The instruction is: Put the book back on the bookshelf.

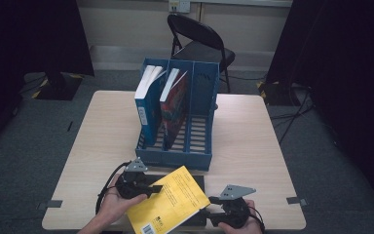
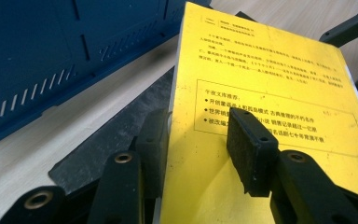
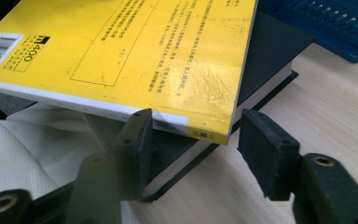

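A yellow paperback (image 1: 168, 202) is tilted up above a dark book (image 1: 195, 180) that lies flat on the table near its front edge. My left gripper (image 1: 158, 187) is shut on the yellow paperback (image 2: 270, 84) at its left edge, one pad on the cover and one underneath. In the left gripper view the left gripper (image 2: 203, 140) hides part of the printed text. My right gripper (image 1: 205, 213) is at the book's right corner. In the right gripper view the right gripper (image 3: 198, 140) stands open, with the corner of the yellow paperback (image 3: 144, 46) between its jaws and the pads off it.
A blue file rack (image 1: 175, 157) with three slots stands mid-table just behind the books. It holds a blue book (image 1: 148, 105) and a red book (image 1: 174, 105); the right slot is bare. A black folding chair (image 1: 199, 41) is beyond the table. White textured material (image 3: 18, 149) lies under the yellow paperback.
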